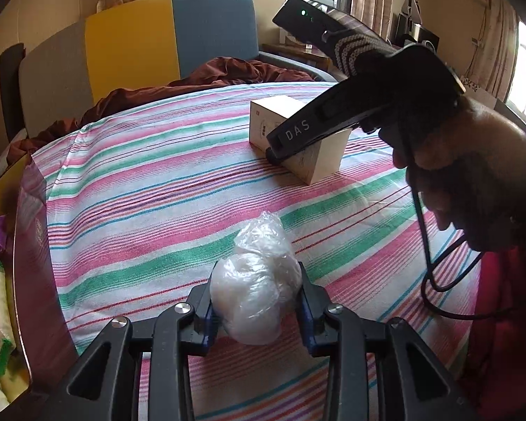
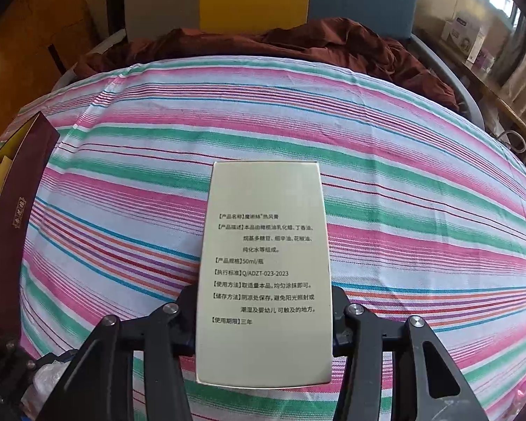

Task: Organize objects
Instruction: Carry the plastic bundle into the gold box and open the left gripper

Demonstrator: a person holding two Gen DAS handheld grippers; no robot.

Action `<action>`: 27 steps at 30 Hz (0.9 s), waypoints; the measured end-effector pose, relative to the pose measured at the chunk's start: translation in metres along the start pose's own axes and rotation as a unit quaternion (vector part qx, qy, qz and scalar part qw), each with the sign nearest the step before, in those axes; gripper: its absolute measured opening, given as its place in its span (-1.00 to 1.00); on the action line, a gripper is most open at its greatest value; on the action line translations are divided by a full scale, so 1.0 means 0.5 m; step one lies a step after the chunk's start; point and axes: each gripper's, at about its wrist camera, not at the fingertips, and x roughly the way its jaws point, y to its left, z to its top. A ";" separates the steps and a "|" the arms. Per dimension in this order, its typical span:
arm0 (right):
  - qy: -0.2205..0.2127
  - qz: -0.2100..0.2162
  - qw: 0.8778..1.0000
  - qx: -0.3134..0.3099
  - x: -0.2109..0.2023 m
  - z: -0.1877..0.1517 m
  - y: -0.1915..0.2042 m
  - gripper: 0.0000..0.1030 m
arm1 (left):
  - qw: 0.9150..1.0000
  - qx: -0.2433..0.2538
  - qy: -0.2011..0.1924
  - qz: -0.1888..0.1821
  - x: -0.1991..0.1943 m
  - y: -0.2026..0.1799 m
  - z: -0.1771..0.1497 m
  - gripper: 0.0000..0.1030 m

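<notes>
With the left gripper (image 1: 256, 310) clamped on the clear, crumpled plastic bag (image 1: 254, 289) and the right gripper (image 2: 263, 315) clamped on the pale rectangular cardboard box (image 2: 264, 270), lift both straight off the striped cloth-covered table (image 1: 157, 193), then carry them toward the open maroon box (image 1: 31, 245) at its left edge.

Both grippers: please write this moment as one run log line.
left gripper: shut on plastic bag | right gripper: shut on carton | striped cloth: under both

Bag (image 1: 254, 298) before box (image 1: 298, 137) on cloth (image 1: 157, 193)
</notes>
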 end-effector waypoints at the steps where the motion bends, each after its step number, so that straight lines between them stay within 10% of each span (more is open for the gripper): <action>1: -0.001 0.000 1.000 -0.001 -0.001 -0.001 0.000 -0.02 | 1.000 0.000 -0.002 0.002 -0.006 0.000 0.002 -0.31; 27: -0.025 -0.010 1.000 -0.015 -0.002 -0.012 0.008 -0.01 | 0.996 -0.034 -0.070 0.049 -0.202 0.086 0.020 -0.31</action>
